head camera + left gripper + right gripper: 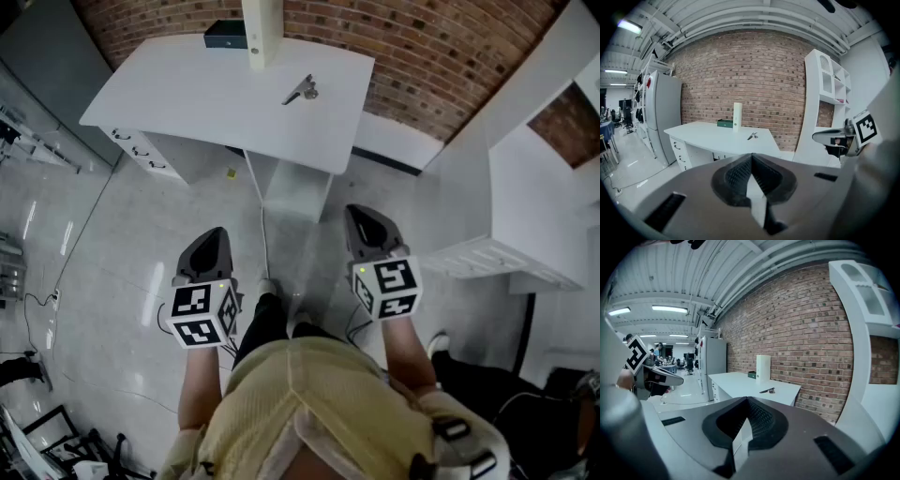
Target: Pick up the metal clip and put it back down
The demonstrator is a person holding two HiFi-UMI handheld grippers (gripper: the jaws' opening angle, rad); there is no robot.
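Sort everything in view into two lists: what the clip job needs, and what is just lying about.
For the job:
- metal clip, lying on the white table
- left tongs and right tongs, both shut and empty, short of the table

Just lying about:
- dark box and tall white box at the table's far edge
- white shelf unit
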